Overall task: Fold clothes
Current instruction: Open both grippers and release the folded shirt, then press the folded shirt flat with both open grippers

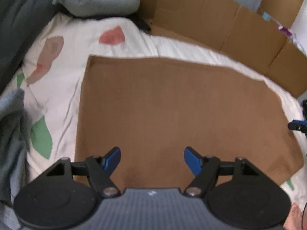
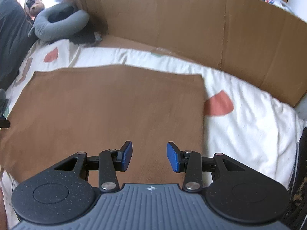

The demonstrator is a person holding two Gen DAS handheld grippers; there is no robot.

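A brown cloth (image 1: 163, 105) lies flat on a white bedspread (image 1: 63, 72) with red and green patches. In the left wrist view my left gripper (image 1: 152, 159) hangs above the cloth's near edge, its blue pads wide apart and nothing between them. The right wrist view shows the same brown cloth (image 2: 115, 107), its right edge running down the middle of the frame. My right gripper (image 2: 149, 156) hovers over the cloth's near right part, jaws partly apart and empty. The tip of the right gripper (image 1: 297, 125) shows at the left view's right edge.
A tall cardboard wall (image 2: 191, 23) runs along the far side of the bed. A grey neck pillow (image 2: 59, 25) and a dark cushion (image 2: 11, 34) lie at the far left. A grey-blue garment (image 1: 11, 134) is heaped on the left of the bed.
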